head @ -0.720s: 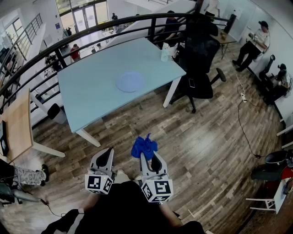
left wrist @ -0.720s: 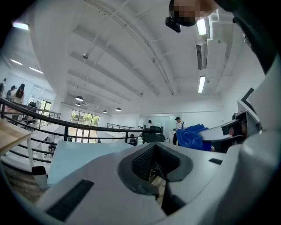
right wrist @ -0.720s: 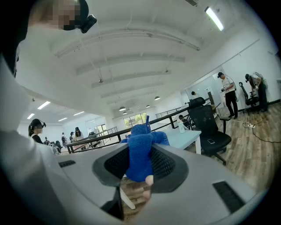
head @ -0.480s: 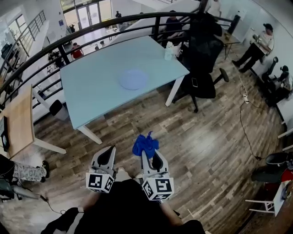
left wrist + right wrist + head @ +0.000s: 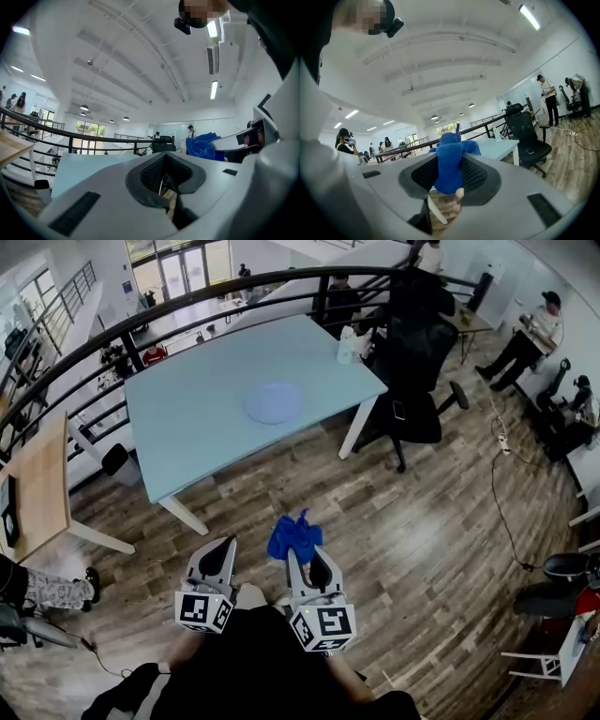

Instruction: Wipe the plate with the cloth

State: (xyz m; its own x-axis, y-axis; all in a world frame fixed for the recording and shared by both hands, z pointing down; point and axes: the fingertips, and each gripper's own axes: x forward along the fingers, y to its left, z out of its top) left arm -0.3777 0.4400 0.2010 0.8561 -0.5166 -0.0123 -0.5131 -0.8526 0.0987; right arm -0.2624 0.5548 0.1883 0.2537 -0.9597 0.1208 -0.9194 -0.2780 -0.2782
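Your right gripper (image 5: 302,559) pinches the bunched blue fabric cloth (image 5: 294,535) between its fingers, ready for wiping, your left gripper (image 5: 218,557) is closed on nothing, and the round pale-blue plate (image 5: 274,402) lies well beyond both fingertips.

We hold both tools low and close to our body, side by side, well short of the bench (image 5: 187,418) and pointing toward it. Our right tool (image 5: 300,557) is clamped on the cloth (image 5: 294,536). Our left tool (image 5: 225,546) looks closed on nothing, though its seam is dim.
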